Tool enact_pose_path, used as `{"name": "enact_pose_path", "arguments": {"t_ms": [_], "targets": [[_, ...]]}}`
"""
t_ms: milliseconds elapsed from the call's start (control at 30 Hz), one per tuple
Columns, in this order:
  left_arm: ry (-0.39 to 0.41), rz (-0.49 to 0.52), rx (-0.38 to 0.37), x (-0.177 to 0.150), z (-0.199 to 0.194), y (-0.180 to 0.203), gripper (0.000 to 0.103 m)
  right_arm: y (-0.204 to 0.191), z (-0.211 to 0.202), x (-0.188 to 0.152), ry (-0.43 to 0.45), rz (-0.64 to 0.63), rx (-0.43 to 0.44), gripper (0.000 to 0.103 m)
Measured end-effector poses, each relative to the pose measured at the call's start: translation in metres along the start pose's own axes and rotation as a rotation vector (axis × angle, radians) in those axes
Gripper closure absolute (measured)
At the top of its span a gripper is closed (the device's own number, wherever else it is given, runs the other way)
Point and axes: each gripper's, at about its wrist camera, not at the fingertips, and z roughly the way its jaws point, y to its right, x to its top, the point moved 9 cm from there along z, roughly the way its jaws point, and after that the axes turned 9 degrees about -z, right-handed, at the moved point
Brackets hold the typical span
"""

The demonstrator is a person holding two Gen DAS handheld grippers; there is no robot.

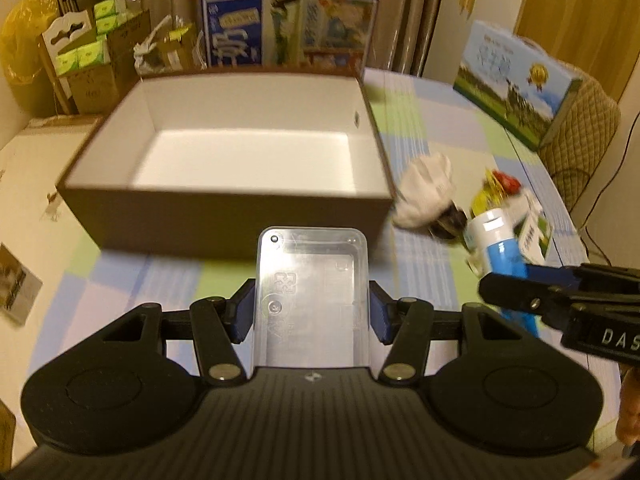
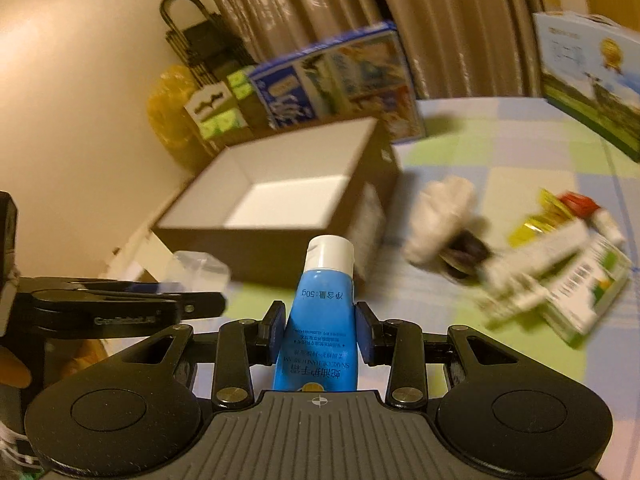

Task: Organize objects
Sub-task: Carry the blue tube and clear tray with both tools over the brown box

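Note:
My left gripper point(image 1: 312, 310) is shut on a clear plastic case point(image 1: 312, 280), held just in front of an open brown box point(image 1: 224, 208) with a white, empty inside. My right gripper point(image 2: 318, 332) is shut on a blue hand-cream tube point(image 2: 322, 312) with a white cap, pointing toward the same brown box point(image 2: 276, 248). The tube point(image 1: 500, 248) and right gripper show at the right of the left wrist view. The left gripper and clear case point(image 2: 200, 270) appear at the left of the right wrist view.
A pile lies right of the box: a white cloth point(image 1: 428, 196), a dark small object point(image 1: 450, 224), yellow and red packets point(image 1: 492, 190) and a white-green carton point(image 2: 580, 296). Picture boxes point(image 1: 288, 30) point(image 1: 516, 80) stand at the table's back. Bags and cartons point(image 1: 80, 52) crowd the far left corner.

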Motion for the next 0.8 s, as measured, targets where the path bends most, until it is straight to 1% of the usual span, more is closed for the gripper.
{"name": "enact_pose_path", "arguments": {"t_ms": [233, 333, 500, 567, 633, 767, 800], "targets": [[0.036, 0.018, -0.021, 0.056, 0.011, -0.038, 0.051, -0.042, 0.05, 0.047, 0.029, -0.011, 0.034, 0.069], [0.045, 0.016, -0.03, 0.081, 0.019, -0.053, 0.051, -0.051, 0.071, 0.072, 0.048, -0.014, 0.023, 0.069], [0.059, 0.023, -0.032, 0.121, 0.04, -0.072, 0.051, -0.052, 0.11, 0.111, 0.07, -0.003, -0.011, 0.069], [0.048, 0.019, -0.028, 0.135, 0.052, -0.079, 0.051, -0.05, 0.126, 0.123, 0.067, -0.005, -0.032, 0.069], [0.031, 0.009, -0.041, 0.145, 0.066, -0.087, 0.051, -0.046, 0.142, 0.133, 0.059, 0.001, -0.044, 0.069], [-0.005, 0.007, -0.014, 0.158, 0.096, -0.104, 0.051, -0.038, 0.174, 0.143, 0.032, 0.009, -0.076, 0.069], [-0.026, 0.002, -0.01, 0.16, 0.106, -0.108, 0.051, -0.035, 0.181, 0.143, 0.022, 0.011, -0.084, 0.069]]}}
